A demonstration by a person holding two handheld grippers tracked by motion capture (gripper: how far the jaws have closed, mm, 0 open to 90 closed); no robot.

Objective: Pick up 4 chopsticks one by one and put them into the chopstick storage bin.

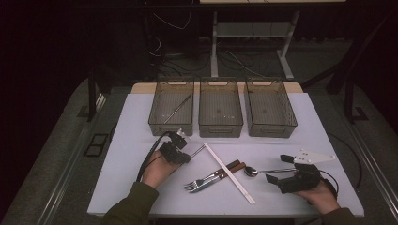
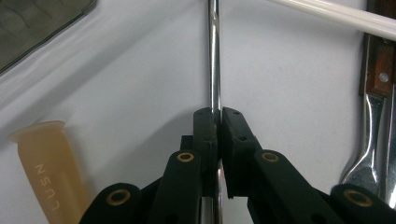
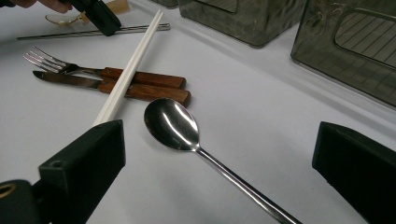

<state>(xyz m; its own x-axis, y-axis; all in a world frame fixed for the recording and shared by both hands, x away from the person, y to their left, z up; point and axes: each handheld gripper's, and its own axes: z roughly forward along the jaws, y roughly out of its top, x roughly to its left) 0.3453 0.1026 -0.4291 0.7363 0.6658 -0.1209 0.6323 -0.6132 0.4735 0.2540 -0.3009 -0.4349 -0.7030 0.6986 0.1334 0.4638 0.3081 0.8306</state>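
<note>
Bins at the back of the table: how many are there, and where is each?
3, side by side along the far edge: the left bin with a metal chopstick inside, the middle bin and the right bin.

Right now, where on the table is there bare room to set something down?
Bare patches: the near-left corner of the table and the far-right strip beside the right bin. The middle is crowded with the fork, knife, white chopstick and spoon.
</note>
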